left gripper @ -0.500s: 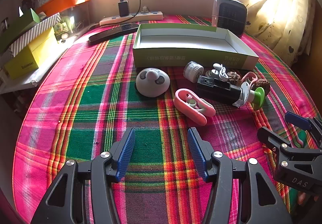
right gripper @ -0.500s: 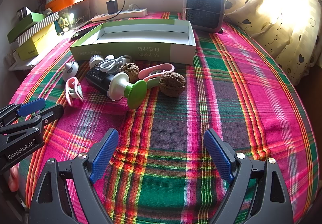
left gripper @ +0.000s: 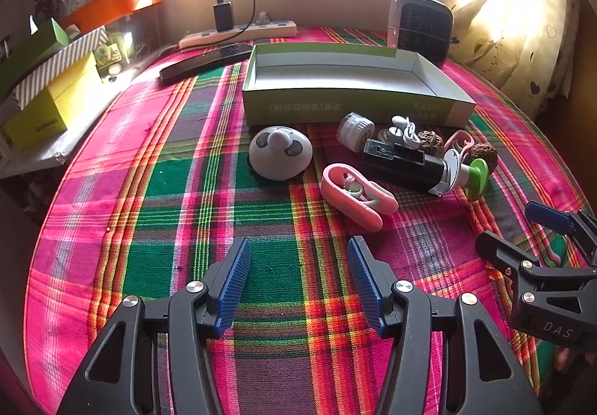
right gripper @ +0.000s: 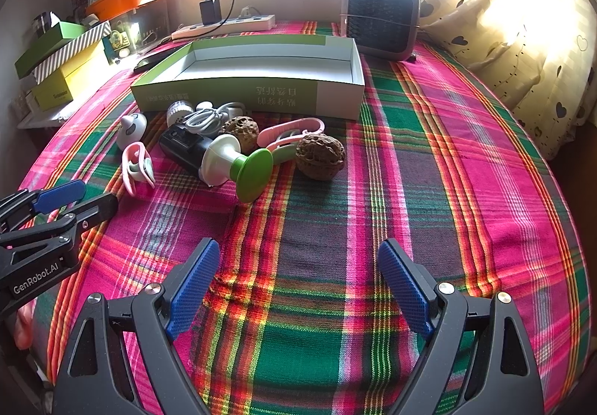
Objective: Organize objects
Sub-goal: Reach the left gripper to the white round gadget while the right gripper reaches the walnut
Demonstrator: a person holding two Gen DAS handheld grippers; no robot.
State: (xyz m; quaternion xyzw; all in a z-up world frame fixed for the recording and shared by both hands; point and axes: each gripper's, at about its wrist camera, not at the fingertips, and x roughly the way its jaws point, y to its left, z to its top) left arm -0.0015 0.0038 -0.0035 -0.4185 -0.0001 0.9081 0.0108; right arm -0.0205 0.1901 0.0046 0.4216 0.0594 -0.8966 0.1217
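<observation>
Nothing has shifted in the last half second: both views match the earlier ones, every object lies where it lay, and the sorting has not begun. The green cardboard box point(right gripper: 261, 94), white inside, is empty, so by my reading the whole job is still ahead.

The left gripper point(left gripper: 298, 277) hangs over the plaid cloth of the desk point(left gripper: 156, 191), its ribbed blue fingers point(left gripper: 233, 288) spread wide with nothing between them. The right gripper point(right gripper: 298, 288) is likewise wide and empty.

In the right wrist view the clutter sits at about 11 o'clock of the right gripper, just in front of the box's near wall. It holds:
- a wrinkled brown walnut point(right gripper: 321, 156), hard and rough, with a second walnut point(right gripper: 240, 129) behind;
- a smooth plastic handle with a green disc foot point(right gripper: 253, 169), joined to a glossy black body point(right gripper: 184, 148);
- a pink clip point(right gripper: 136, 165) and a larger pink loop point(right gripper: 294, 128), both rounded;
- a coil of white cable point(right gripper: 205, 118);
- a small ribbed white cap point(right gripper: 179, 111).

In the left wrist view a domed grey-white gadget point(left gripper: 280, 152) lies at 12 o'clock of the left gripper.
</observation>
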